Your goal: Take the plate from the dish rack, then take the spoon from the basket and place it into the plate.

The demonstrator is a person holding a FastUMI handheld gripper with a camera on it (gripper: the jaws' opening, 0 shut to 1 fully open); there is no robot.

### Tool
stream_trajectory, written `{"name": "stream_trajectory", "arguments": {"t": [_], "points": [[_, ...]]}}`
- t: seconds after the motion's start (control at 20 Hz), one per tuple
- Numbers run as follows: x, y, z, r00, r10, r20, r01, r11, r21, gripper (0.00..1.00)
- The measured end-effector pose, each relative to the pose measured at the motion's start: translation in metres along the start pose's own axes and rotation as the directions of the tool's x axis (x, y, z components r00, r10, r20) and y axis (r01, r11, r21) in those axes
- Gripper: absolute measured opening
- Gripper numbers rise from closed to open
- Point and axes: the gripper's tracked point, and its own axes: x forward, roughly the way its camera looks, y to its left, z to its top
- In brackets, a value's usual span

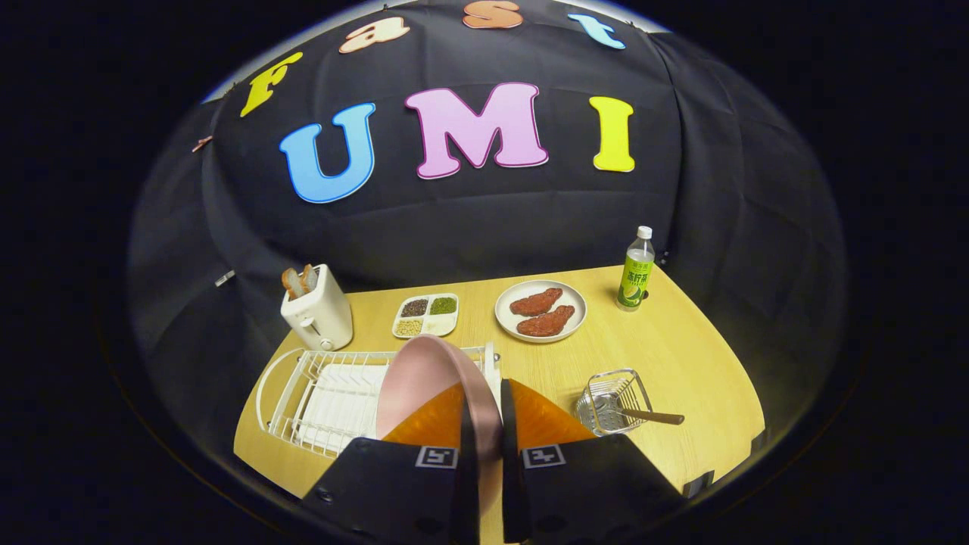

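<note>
The gripper (490, 424) has its fingers closed on the rim of the round pink plate (424, 386), which stands on edge at the lower centre of the frame, over the right end of the white wire dish rack (318, 401); whether its lower edge is free of the rack wires is hard to tell, since the fingers hide it. The chief risk, as I judge it, is that a thin rim held edge-on can pivot or slip between the fingers as it is turned flat, or catch on the rack and drag it across the pale wooden desk (681, 356). The wooden-handled spoon (643, 415) lies in the small wire basket (609, 401) at lower right, handle poking out over the side, so a low swing of the plate could knock it. Further back stand a white toaster (318, 310) with bread, a divided white tray of grains (425, 315), a white plate of two reddish cutlets (541, 310) and a green-labelled bottle (636, 269), all well apart from the plate.
</note>
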Motion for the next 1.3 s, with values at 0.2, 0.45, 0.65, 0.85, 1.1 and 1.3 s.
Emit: {"name": "stream_trajectory", "arguments": {"t": [0.2,0.45,0.65,0.85,1.1,1.3], "points": [[-0.042,-0.025,-0.024,0.995,0.092,-0.042,-0.091,0.995,0.028,0.16],[-0.072,-0.066,-0.076,0.968,0.205,-0.143,-0.197,0.978,0.067,0.16],[-0.06,-0.105,-0.121,0.943,0.267,-0.196,-0.238,0.958,0.16,0.16],[-0.032,-0.144,-0.163,0.928,0.271,-0.257,-0.24,0.96,0.146,0.16],[0.002,-0.153,-0.187,0.898,0.343,-0.275,-0.293,0.933,0.208,0.16],[0.017,-0.157,-0.204,0.881,0.372,-0.291,-0.306,0.919,0.249,0.17]]}}
